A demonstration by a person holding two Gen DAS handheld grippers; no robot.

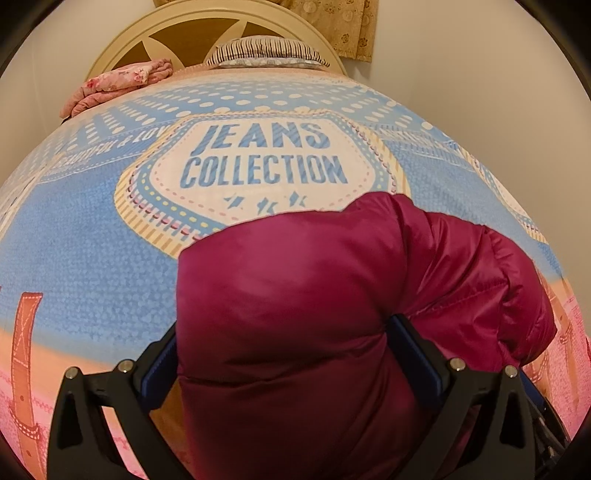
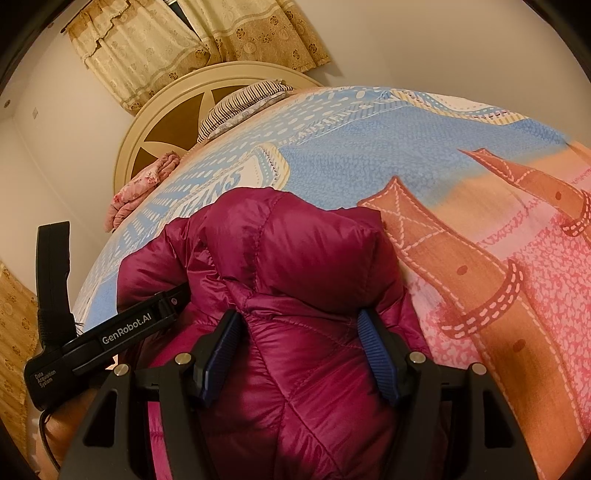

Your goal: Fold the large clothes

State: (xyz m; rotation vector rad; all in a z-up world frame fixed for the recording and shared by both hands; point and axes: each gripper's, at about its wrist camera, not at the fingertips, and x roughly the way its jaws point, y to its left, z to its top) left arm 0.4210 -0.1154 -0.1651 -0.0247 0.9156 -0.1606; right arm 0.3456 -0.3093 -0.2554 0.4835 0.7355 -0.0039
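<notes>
A bedspread [image 1: 92,236] printed with "JEANS COLLECTION" on blue, and with orange straps on pink, is seen filling the middle of both frames. At its far edge a striped pillow [image 1: 264,51] and a folded pink blanket [image 1: 118,86] are laid against a cream headboard [image 1: 192,22], top centre. Beige curtains [image 2: 147,48] are hung above, upper left in the right view.
</notes>
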